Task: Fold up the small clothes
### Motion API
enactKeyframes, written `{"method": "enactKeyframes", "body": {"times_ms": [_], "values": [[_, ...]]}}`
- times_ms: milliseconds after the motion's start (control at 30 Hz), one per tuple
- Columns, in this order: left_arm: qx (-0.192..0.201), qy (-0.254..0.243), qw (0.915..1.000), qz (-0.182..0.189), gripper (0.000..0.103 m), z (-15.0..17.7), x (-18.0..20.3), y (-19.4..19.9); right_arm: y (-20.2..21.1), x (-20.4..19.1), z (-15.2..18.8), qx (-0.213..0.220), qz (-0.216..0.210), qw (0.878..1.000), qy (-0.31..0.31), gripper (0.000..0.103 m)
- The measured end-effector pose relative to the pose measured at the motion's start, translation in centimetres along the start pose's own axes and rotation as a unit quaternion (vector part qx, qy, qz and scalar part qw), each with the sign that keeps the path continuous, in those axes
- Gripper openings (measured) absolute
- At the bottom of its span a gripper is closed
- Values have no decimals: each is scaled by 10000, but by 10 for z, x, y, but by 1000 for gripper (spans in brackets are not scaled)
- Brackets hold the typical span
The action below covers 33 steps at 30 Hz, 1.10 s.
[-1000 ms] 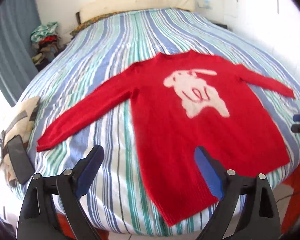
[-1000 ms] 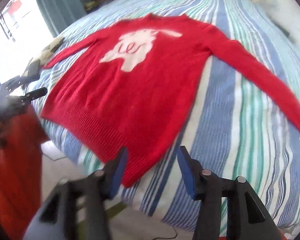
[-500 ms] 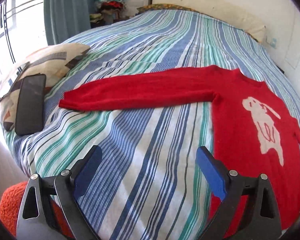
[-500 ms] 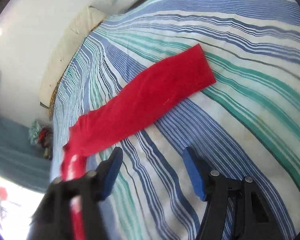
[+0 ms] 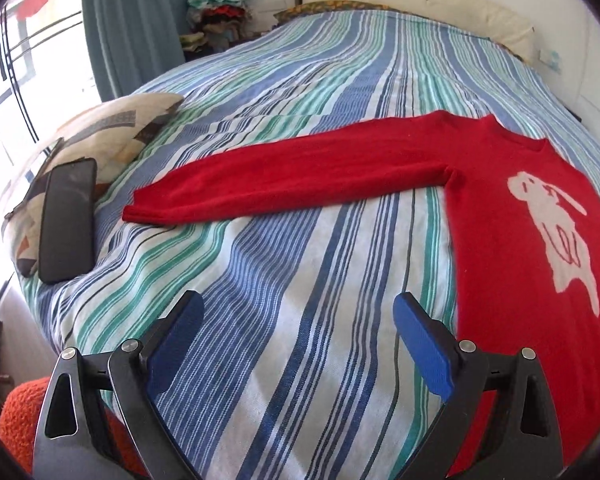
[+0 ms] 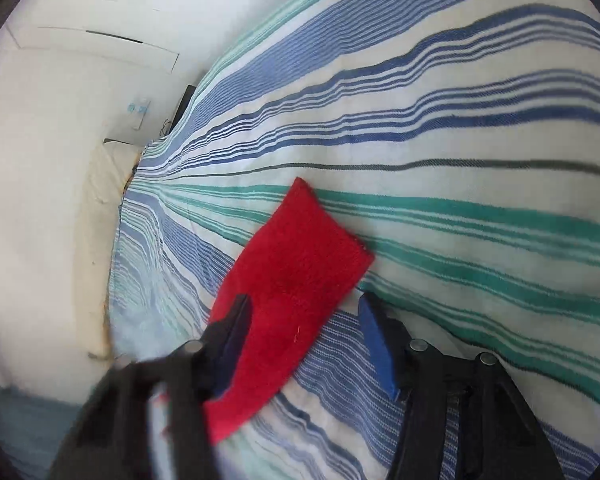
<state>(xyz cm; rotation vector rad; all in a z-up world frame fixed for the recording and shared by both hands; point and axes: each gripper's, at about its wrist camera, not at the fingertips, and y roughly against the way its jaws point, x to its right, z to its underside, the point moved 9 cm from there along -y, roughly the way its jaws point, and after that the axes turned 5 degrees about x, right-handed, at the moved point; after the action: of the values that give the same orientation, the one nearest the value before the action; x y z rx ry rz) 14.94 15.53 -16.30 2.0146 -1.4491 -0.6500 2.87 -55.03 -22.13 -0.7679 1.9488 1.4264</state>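
- Since a second ago both tools have swung away from the sweater's hem, each toward a sleeve; the right tool point(image 6: 304, 336) has also rolled hard, so the bed's stripes now run sideways in its view.
- Left tool point(image 5: 298, 340) hangs over bare striped bedspread point(image 5: 300, 280), its blue pads spread wide with nothing between them.
- Right tool's jaws have just been closing; they stand about half open, the end of the right sleeve point(image 6: 296, 272) lies between the pads, and I cannot tell that either pad presses on it.
- Red sweater point(image 5: 520, 216) lies flat on the bed, its white animal figure point(image 5: 552, 228) facing up.
- Its left sleeve point(image 5: 284, 180) stretches out straight toward a patterned pillow point(image 5: 112, 132).
- Black phone point(image 5: 68, 220) rests on that pillow, near the cuff but apart from it.
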Motion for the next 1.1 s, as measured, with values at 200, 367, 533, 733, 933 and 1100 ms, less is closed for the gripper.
{"method": "enactKeyframes", "body": {"times_ms": [200,367,533,733,933,1100], "values": [[-202,199,9996,45,96,5,-3,-9,-26,-5,-15,-192,-140,9995,-226,51],[-220,222,9995,14,96,6,-6,-8,-42,-15,-21,-353,28,9989,303,9],[-245,163,9996,-30,96,8,-9,-9,-29,-18,-44,21,409,9919,1200,8],[-338,227,9991,-79,96,14,-11,-12,-31,-23,-45,-180,654,9745,2139,8],[-213,-57,9997,51,96,9,7,-8,1,-125,-15,-146,-449,9722,2292,8],[-37,-240,9996,172,96,3,17,-1,30,-286,91,-453,-1777,9216,3421,8]]}}
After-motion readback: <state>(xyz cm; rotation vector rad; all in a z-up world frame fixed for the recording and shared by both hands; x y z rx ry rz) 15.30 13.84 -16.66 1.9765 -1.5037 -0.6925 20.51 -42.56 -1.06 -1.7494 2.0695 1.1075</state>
